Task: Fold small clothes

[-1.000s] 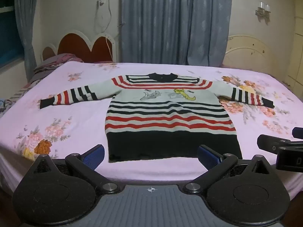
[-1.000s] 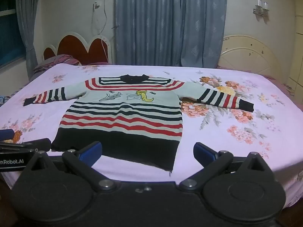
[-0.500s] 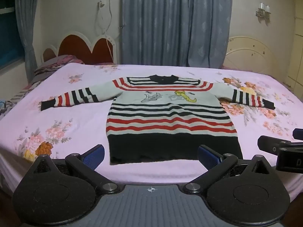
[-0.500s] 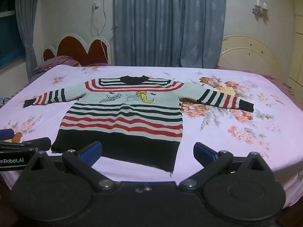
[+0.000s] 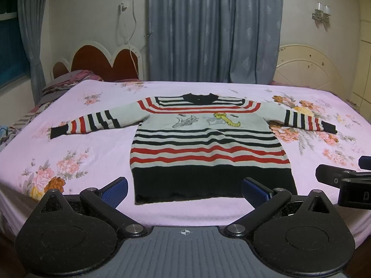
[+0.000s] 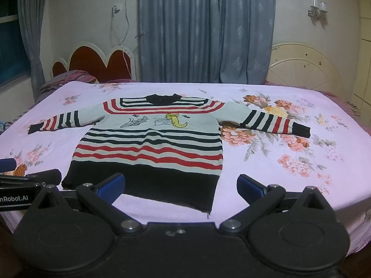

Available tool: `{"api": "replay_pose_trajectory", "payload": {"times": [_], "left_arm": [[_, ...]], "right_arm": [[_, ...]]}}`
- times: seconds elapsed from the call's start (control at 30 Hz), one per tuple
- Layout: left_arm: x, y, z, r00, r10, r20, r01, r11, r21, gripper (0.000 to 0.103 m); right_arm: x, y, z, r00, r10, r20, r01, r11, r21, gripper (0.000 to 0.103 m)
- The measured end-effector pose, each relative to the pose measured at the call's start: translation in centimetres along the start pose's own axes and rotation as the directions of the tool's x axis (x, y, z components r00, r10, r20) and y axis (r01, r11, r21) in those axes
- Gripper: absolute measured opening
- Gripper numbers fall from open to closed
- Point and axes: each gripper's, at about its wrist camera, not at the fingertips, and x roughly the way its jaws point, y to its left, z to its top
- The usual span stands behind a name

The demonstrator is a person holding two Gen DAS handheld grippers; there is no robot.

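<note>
A small striped sweater (image 5: 208,143) (image 6: 150,148), pale grey with red and black bands and a cartoon print, lies flat face-up on the bed, both sleeves spread out sideways. Its black hem faces me. My left gripper (image 5: 185,191) hovers open just short of the hem, with nothing between its blue pads. My right gripper (image 6: 180,188) is open too, near the hem's right corner, also holding nothing. Each gripper shows at the edge of the other's view: the right gripper (image 5: 343,183) and the left gripper (image 6: 25,185).
The bed has a pink floral sheet (image 5: 69,162) (image 6: 289,162). A red heart-shaped headboard (image 5: 102,62) and bedding stand at the far left. Blue curtains (image 5: 213,30) hang behind. A cream headboard (image 5: 308,67) leans at the right wall.
Both views have tilted up very slightly, so the sweater sits a little lower in frame. The sweater has not moved and both grippers stay open.
</note>
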Motion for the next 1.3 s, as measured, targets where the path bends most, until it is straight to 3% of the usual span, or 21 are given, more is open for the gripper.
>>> {"api": "replay_pose_trajectory", "payload": {"times": [1.3], "left_arm": [[0.43,0.56,-0.28,1.0,0.009,0.0,-0.009,1.0,-0.007,0.103]], "right_arm": [[0.17,0.04,0.11,1.0,0.0,0.0,0.0,1.0,0.001,0.102]]}}
